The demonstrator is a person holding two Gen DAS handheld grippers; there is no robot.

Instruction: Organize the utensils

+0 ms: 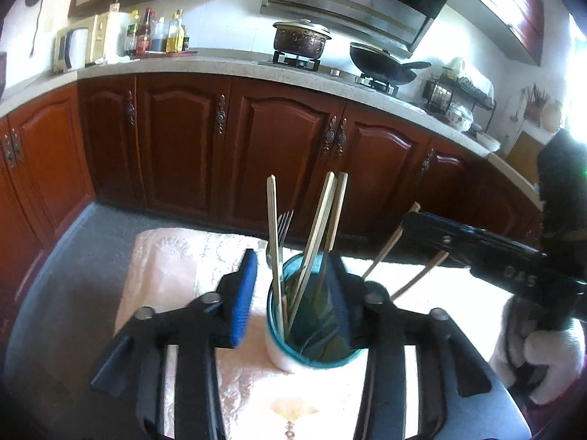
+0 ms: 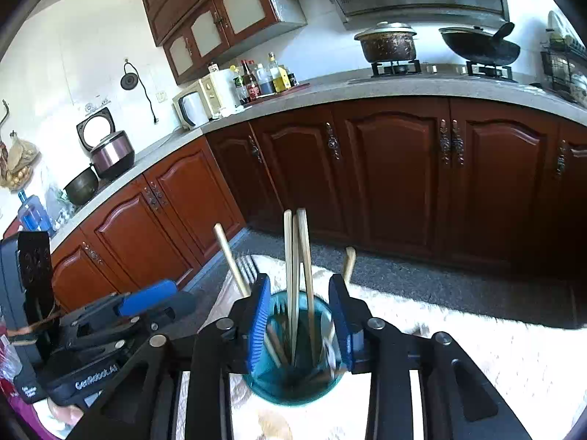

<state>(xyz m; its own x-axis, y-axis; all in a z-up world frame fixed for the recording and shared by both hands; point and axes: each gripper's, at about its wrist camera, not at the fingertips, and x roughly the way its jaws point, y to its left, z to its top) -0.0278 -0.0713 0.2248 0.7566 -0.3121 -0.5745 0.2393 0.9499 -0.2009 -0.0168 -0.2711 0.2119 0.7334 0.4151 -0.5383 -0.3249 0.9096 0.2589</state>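
On the table: a pale patterned cloth (image 1: pixel 176 267) covers the top, and a blue-green cup (image 1: pixel 312 333) stands on it.
Cup contents: several wooden chopsticks (image 1: pixel 312 234) and a metal fork (image 1: pixel 284 227) stand upright or leaning inside it, handles down.
Left claw (image 1: pixel 291 297): its blue pads stand apart on either side of the chopsticks above the cup; the left pad (image 1: pixel 244 297) is clear of them with a plain gap, so nothing is held.
Right claw (image 2: pixel 301 319): its blue pads flank the cup's mouth with the chopsticks (image 2: pixel 297 267) between them, gaps showing on both sides; no grip on anything.
Seen from the left: the right claw's black body (image 1: pixel 488 253) reaches in from the right edge, with two chopsticks (image 1: pixel 389 249) angling out beneath it, and a white-gloved hand (image 1: pixel 535 352) holds it.
Seen from the right: the left claw (image 2: pixel 154 300) lies low at the left.
Behind: dark red cabinets (image 2: pixel 396 168) under a grey counter (image 2: pixel 367 86), with a pot (image 2: pixel 389 42) and a wok (image 2: pixel 480 46) on the stove.
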